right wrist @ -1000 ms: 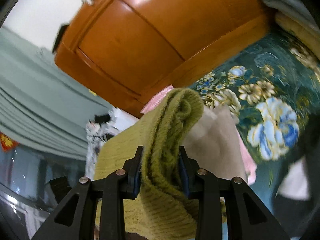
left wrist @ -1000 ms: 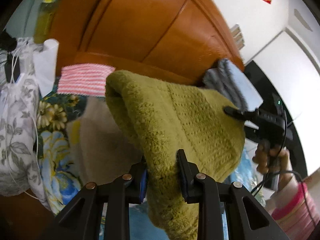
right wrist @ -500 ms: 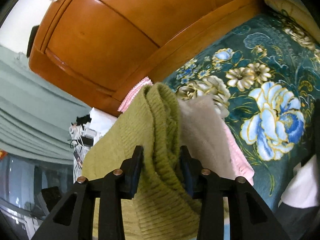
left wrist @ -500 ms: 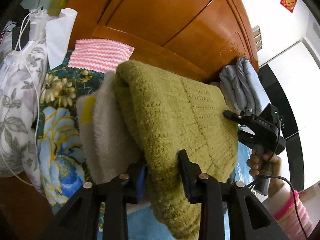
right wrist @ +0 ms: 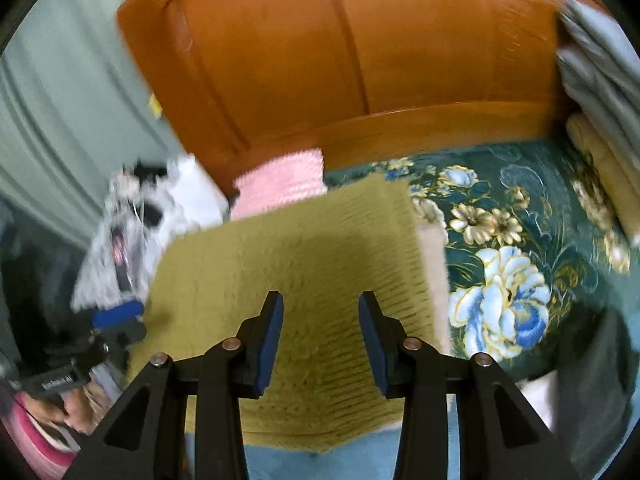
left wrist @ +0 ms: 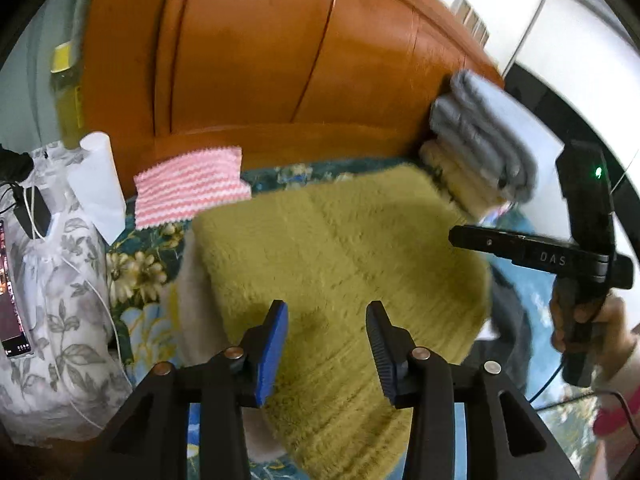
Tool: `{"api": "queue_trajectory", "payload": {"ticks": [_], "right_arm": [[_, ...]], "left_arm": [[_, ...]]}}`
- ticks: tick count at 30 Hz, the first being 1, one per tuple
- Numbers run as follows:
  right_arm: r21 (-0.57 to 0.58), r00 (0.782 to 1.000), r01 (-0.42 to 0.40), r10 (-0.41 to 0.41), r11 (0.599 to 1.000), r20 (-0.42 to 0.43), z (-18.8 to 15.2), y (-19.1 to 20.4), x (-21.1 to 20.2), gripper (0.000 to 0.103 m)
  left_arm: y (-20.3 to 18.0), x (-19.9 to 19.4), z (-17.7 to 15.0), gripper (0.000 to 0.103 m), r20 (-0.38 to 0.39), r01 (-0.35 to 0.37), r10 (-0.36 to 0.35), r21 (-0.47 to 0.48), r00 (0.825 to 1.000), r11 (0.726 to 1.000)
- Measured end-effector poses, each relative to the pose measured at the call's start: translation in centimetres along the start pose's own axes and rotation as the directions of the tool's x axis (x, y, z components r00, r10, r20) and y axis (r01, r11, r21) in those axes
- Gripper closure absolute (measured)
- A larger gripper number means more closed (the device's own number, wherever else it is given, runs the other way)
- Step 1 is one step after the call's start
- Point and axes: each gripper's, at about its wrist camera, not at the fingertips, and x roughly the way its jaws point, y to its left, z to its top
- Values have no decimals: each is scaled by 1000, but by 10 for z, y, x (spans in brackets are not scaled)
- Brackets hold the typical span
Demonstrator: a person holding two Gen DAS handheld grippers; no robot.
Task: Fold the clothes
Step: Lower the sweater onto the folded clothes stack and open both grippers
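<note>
Both open, holding nothing: left gripper (left wrist: 326,322) and right gripper (right wrist: 320,312) over sweater (left wrist: 340,248), stretching toward twelve o'clock, equally near.

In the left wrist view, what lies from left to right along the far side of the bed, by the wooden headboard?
White paper bag → pink-and-white zigzag striped cloth → olive-green knitted sweater → stack of folded grey and cream fabrics → right gripper.

Olive-green knit sweater (left wrist: 328,240), teal floral bedspread (right wrist: 520,208), pink-white zigzag cloth (left wrist: 188,188), orange headboard (left wrist: 260,60)
</note>
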Motion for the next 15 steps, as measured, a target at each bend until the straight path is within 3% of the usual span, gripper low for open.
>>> {"api": "queue_trajectory", "payload": {"ticks": [2, 7, 15], "right_arm": [[-2, 999, 41, -41, 999, -25, -6, -4, 17, 63], [72, 999, 46, -44, 996, -31, -18, -28, 44, 63], [186, 1000, 4, -4, 983, 3, -22, -37, 29, 63]], "left_arm": [[4, 12, -5, 58, -26, 6, -6, -13, 1000, 1000], [3, 30, -11, 59, -39, 33, -33, 11, 999, 999], [-3, 28, -8, 56, -67, -15, 14, -14, 998, 1000]]}}
